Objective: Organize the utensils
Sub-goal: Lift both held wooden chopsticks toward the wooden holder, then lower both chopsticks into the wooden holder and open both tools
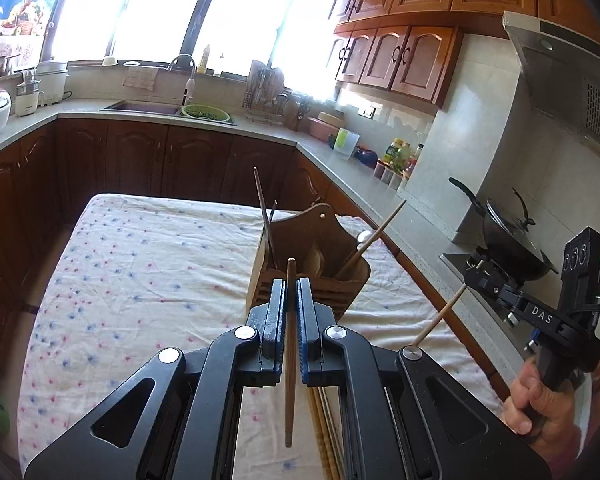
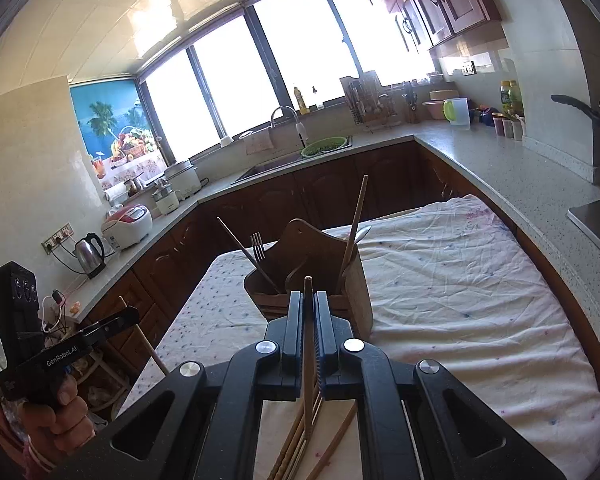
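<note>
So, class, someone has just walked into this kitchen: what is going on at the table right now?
A person is sorting utensils with a handheld gripper in each hand. The left gripper is shut on one wooden chopstick, and the right gripper is shut on another chopstick. Both are held just short of the wooden utensil holder on the floral tablecloth. The holder already contains chopsticks and a fork. More chopsticks lie on the cloth below the grippers.

Left gripper [image 1: 291, 312]: black linkage arms, silver rivets, blue-edged pads; right gripper [image 2: 309, 328] alike; bare-skinned hands.
</note>
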A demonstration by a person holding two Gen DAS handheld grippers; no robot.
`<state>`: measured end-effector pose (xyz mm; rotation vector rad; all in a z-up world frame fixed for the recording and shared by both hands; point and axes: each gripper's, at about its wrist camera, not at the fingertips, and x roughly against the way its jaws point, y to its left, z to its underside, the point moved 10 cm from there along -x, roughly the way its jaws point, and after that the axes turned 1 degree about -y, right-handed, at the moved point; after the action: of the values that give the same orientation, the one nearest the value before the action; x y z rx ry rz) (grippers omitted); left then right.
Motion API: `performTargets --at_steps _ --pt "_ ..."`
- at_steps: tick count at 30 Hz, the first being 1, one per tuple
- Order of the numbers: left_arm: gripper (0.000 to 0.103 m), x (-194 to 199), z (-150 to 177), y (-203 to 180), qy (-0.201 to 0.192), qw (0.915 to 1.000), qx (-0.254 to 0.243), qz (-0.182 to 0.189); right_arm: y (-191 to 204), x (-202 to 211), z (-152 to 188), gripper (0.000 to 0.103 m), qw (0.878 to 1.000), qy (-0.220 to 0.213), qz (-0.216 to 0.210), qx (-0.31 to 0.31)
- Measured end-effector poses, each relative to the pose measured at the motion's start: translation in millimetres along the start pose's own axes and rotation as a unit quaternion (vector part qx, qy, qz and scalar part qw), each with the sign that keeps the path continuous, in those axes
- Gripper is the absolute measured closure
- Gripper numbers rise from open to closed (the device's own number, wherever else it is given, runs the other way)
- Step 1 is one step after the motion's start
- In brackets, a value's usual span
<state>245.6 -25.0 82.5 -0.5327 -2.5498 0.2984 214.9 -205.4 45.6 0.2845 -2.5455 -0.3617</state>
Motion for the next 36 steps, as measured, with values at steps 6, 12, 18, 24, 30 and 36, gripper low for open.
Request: performTargets --at_steps 6,12,18,24,30,36 --pt "0.099 -4.0 -48.6 -5.6 -0.048 0.9988 -0.005 -0.005 -2.9 -0.6 -31.9 0.098 1.0 -0.029 0.001 -0.002" --pt "0.099 -12.9 -110.3 -7.8 -0.111 0.9937 -0.006 -0.017 -3.6 -0.2 -88.9 0.098 0.996 -0.084 0.0 -0.006" --pt "0.099 -38.7 -148.7 1.4 -0.156 0.9869 0.009 -0.04 -2.6 -14.0 -134.2 0.098 0.992 -0.128 0.015 0.001" --pt "0.099 -78.8 -134.0 21.8 -0.149 0.9867 0.031 -0.058 -5.8 -49.3 -130.7 0.098 0.991 -0.127 0.028 0.01" --pt "0.099 -111.9 -96.0 34.4 -0.113 0.9906 0.038 -0.067 -11.6 -82.5 -99.0 0.098 0.993 -0.105 0.044 0.02" --pt "0.098 -131.1 -68.3 35.7 -0.079 0.9943 0.035 -0.063 -24.8 -106.4 -70.0 0.098 0.996 -0.068 0.049 0.008"
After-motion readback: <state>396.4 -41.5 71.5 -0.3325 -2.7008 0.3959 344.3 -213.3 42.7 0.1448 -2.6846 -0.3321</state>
